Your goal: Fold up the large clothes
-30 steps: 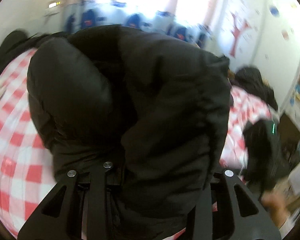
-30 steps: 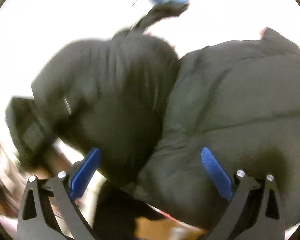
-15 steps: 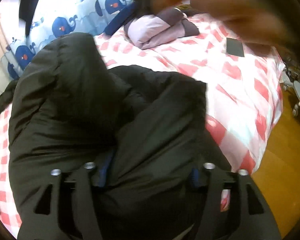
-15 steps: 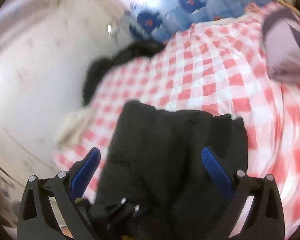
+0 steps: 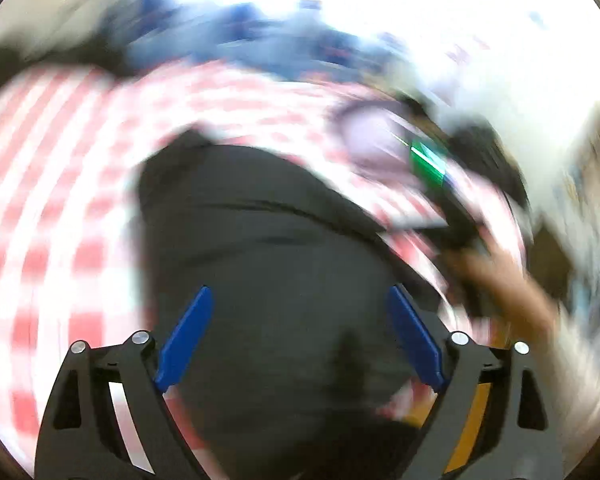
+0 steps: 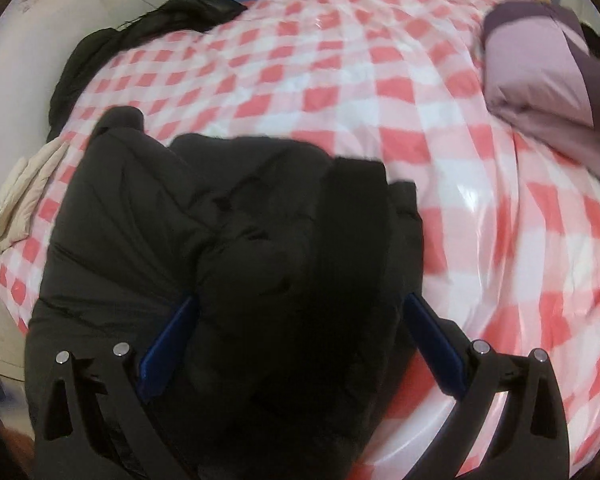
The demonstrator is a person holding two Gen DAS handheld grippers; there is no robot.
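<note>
Where left blurs, lilac bundle rightward.

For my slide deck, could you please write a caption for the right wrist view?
Right gripper over a black puffer jacket on a red-checked bed cover, folded purple garment beyond.

L view motion-blurred, black jacket btm cut off

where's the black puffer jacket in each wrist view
Left wrist: black puffer jacket fills the lower middle, blurred, between the fingers.
Right wrist: it fills the lower left, bunched between the fingers.
Shared landmark: the red-and-white checked bedspread under it.
</note>
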